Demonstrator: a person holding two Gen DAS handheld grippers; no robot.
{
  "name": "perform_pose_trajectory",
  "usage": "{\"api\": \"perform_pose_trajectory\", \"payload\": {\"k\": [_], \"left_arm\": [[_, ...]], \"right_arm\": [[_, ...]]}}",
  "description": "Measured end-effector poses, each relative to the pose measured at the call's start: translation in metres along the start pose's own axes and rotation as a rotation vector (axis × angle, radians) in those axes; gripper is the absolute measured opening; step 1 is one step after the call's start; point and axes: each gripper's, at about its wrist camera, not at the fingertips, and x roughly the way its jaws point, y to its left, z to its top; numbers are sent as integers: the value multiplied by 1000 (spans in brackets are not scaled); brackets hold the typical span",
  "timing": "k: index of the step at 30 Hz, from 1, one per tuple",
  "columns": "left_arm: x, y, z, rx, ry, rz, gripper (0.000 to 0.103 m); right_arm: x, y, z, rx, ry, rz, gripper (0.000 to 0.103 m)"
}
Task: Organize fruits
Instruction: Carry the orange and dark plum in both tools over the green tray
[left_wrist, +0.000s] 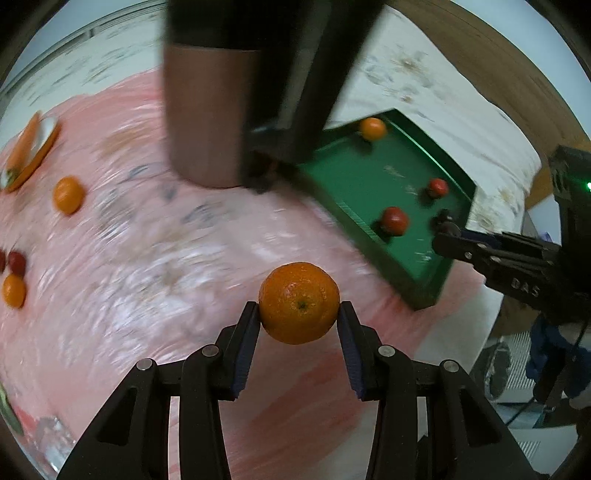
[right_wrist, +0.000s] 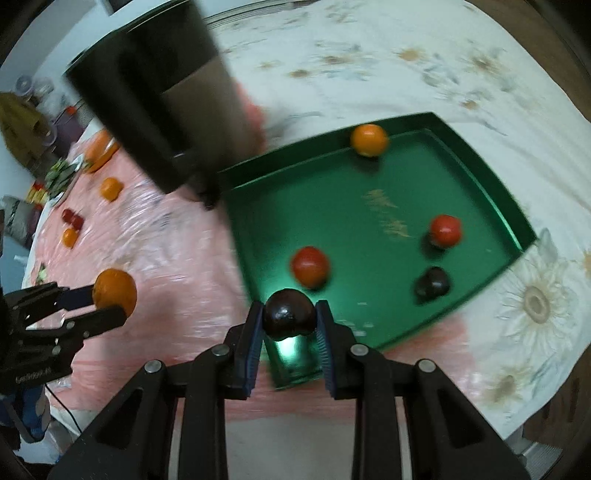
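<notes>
Two grippers each carry a fruit above the pink plastic sheet (left_wrist: 147, 280) that covers the table. The left gripper (left_wrist: 298, 317) is clamped on an orange (left_wrist: 299, 302), its blue-padded fingers pressing the fruit from both sides, stem dimple facing the camera. In the right wrist view the right gripper (right_wrist: 289, 319) is clamped on a dark plum (right_wrist: 289, 314), held over the near edge of the green tray (right_wrist: 480, 177).

Inside the tray lie four fruits, well apart from one another: an orange (right_wrist: 369, 139) against the far wall, two red tomatoes (right_wrist: 309, 266) (right_wrist: 445, 229), and another dark plum (right_wrist: 432, 283) near the right corner. Gold writing is printed on the tray floor (right_wrist: 386, 214), too blurred to read.

On the sheet to the left sit a loose orange (left_wrist: 68, 195), a smaller orange (left_wrist: 14, 291) just beside two small red fruits (left_wrist: 14, 263), and an orange-rimmed plate (left_wrist: 35, 151) near the far edge. A tall dark and copper-coloured cylinder (left_wrist: 207, 118) stands between the sheet and the tray.

The right gripper's body in the left view bears raised letters that look like "DAS" (left_wrist: 524, 290); the left gripper's label in the right view (right_wrist: 31, 377) is too blurred to make out. A floral white cloth (right_wrist: 535, 302) lies under the tray.
</notes>
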Motion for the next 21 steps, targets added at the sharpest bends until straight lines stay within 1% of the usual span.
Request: {"api": "perform_pose_trajectory", "payload": {"k": [7,10,16,21], "left_arm": [[27,-49,28,107,15,-49,37],[38,-68,42,151,14,-59,38],[70,-91,76,164,12,-60,38],[96,-98,100,150,5,-15,37]], "right_arm": [[-5,-45,2,72,-33,-44,13],[-6,-67,7,110,-51,-69,13],[-4,-115,21,154,-83,-118,13],[5,-153,33,160,-89,-141,13]]}}
